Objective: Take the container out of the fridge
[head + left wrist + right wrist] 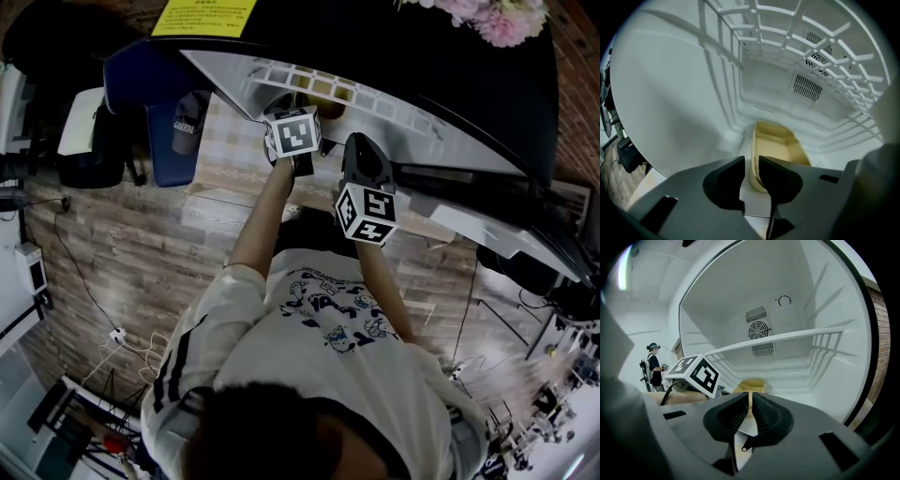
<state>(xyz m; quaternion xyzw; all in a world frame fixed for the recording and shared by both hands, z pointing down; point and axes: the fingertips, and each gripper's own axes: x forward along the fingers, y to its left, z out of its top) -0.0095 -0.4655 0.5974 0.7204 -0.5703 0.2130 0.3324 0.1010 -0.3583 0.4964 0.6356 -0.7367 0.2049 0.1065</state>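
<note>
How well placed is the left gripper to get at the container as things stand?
Probably well placed, yes. The left gripper is inside the fridge, its jaws slightly apart, and the container's near rim shows in the gap. Nothing stands between them.

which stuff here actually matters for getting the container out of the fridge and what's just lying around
For the job: tan container, fridge it sits in, left gripper at its rim, right gripper.

Just around: wire shelf, fan vent, pink flowers, yellow sign, floor cables.
</note>
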